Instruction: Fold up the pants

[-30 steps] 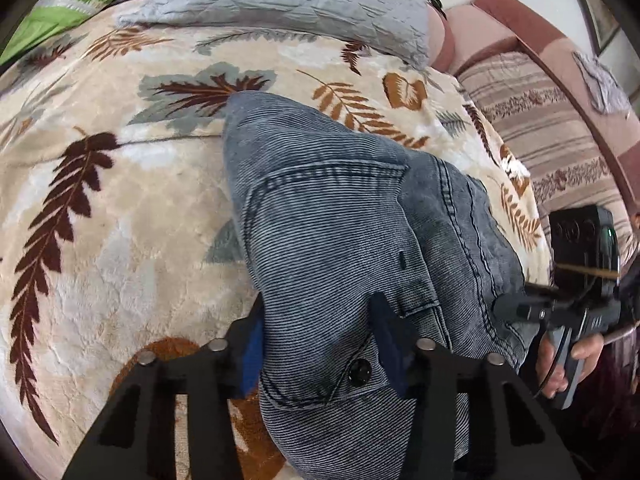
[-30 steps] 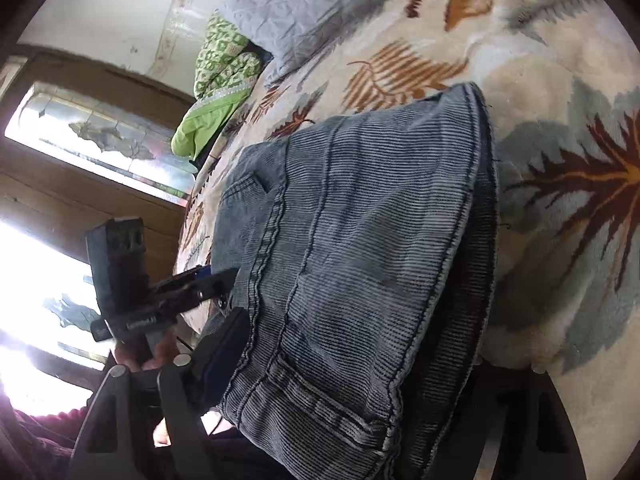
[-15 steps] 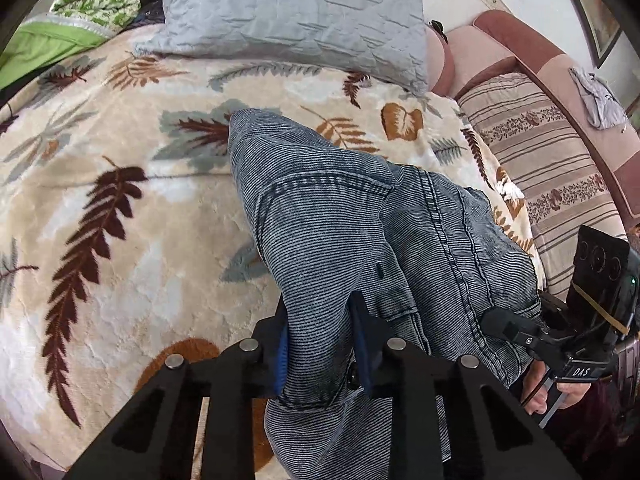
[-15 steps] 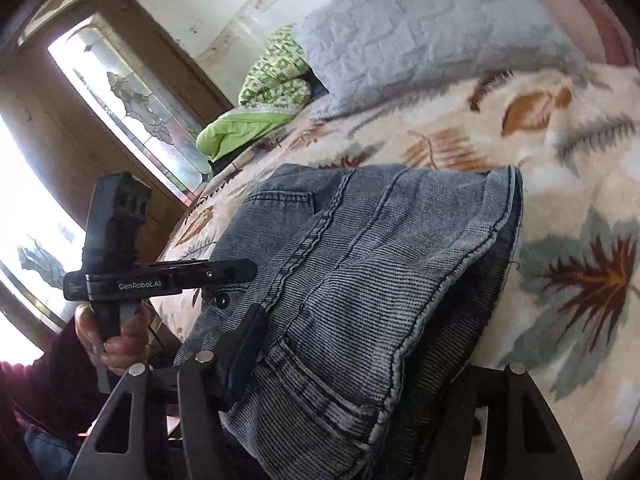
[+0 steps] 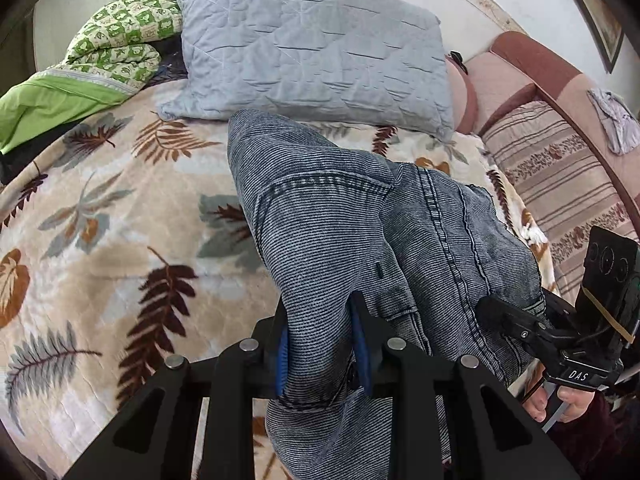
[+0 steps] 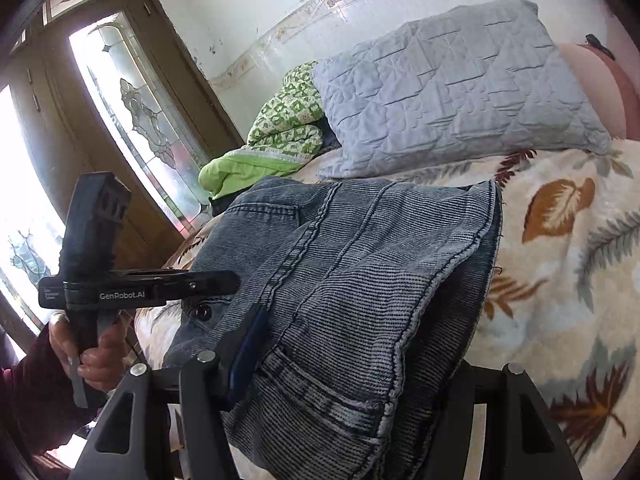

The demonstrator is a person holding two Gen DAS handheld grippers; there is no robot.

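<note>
Blue-grey denim pants (image 5: 340,220) lie folded lengthwise on a leaf-patterned blanket (image 5: 100,240), with the waist end lifted toward me. My left gripper (image 5: 320,344) is shut on the waistband, both blue pads pressing a bunched fold beside the button. My right gripper (image 6: 352,360) is shut on the thick stacked layers at the other waist corner of the pants (image 6: 360,260). Only its left finger (image 6: 248,344) shows, as cloth hides the other. Each view also shows the other tool: the right gripper (image 5: 516,320) and the left gripper (image 6: 216,282).
A grey quilted pillow (image 5: 312,48) and a green patterned quilt (image 5: 100,52) lie at the head of the bed. A striped sofa cushion (image 5: 560,168) runs along the right side. A wooden door with patterned glass (image 6: 140,120) stands to the left.
Both grippers have risen and pulled the waist end of the pants up off the blanket. The left jaws closed on the waistband and the right jaws narrowed on the layers.
</note>
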